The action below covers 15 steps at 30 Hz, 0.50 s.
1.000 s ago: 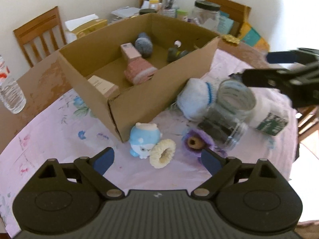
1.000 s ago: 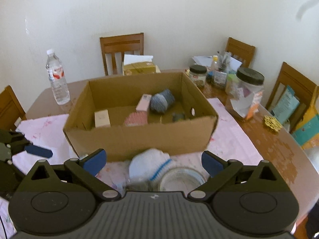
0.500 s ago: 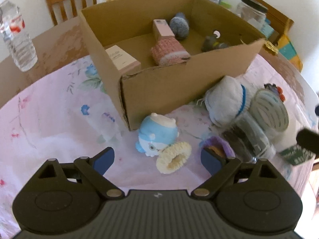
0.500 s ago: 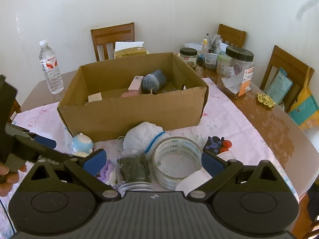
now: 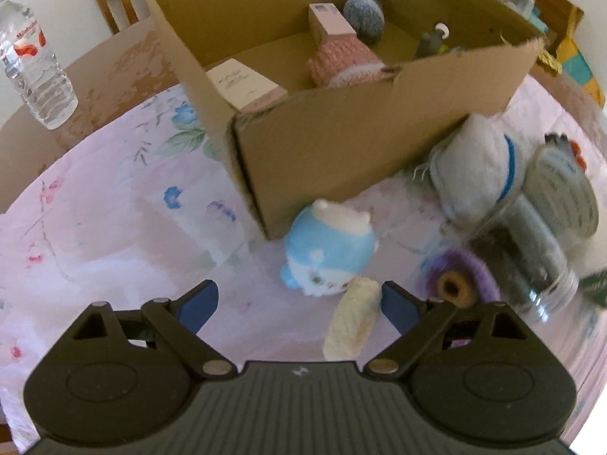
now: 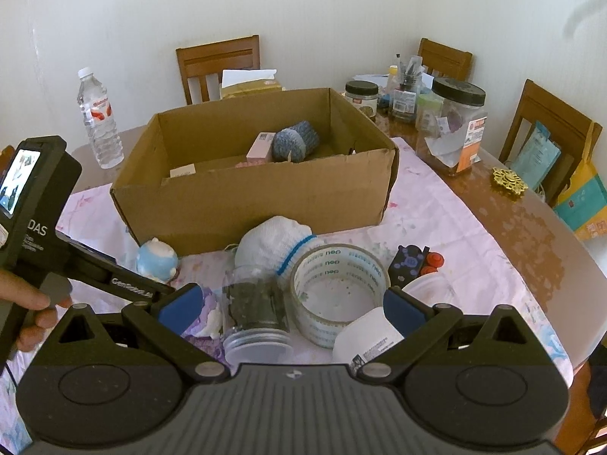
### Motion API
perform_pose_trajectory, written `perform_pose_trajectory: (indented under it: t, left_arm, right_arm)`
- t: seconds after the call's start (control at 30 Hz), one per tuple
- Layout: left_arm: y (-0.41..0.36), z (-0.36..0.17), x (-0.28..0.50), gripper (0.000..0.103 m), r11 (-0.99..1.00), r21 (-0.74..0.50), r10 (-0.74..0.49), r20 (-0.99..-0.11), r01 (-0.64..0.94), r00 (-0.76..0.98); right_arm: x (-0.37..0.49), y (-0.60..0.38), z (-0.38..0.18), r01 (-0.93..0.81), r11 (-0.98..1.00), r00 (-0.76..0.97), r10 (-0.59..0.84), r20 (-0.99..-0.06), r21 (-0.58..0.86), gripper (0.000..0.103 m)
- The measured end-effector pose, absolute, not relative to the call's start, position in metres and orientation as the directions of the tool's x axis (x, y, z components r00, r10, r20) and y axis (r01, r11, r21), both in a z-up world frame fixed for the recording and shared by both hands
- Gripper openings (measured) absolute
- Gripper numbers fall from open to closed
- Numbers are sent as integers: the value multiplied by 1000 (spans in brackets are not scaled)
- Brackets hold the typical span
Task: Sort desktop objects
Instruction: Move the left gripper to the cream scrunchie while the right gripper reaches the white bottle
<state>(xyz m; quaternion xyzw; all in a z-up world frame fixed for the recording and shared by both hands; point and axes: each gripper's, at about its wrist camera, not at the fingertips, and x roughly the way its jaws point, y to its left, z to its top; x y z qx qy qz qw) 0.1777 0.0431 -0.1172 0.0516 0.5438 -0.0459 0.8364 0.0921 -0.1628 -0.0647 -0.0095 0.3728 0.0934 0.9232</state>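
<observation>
Inside, the cardboard box (image 5: 341,144) holds a pink knitted hat (image 5: 343,62) and two small cartons. Both hand-held grippers, left (image 5: 299,303) and right (image 6: 290,305), gape empty.

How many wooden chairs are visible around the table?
3: one chair behind the box, one at the far right corner, one on the right side. Others may be hidden.
</observation>
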Motion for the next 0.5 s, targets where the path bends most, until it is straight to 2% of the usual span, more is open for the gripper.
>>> perform_pose_trajectory:
  t: [0.07,0.13,0.37,0.5]
  left_arm:
    - [47,-117,173,88,987,45,-20,-917,153,398]
    - [49,-118,169,79,983,39,-33,-923,178,384]
    - [48,-117,154,72,965,41,-68,-915,260,397]
    - [41,-116,145,56,938,96,-64,-896,334,440]
  right_arm:
    - [90,-163,-66,-182,982,703,160,-693,42,103]
    - [88,-164,-68,-185,982,699,156,-698,34,103]
    - [78,-166,-76,-188,982,681,144,-718,18,103]
    - [74,-168,-80,-186,982,671,141,-728,18,103]
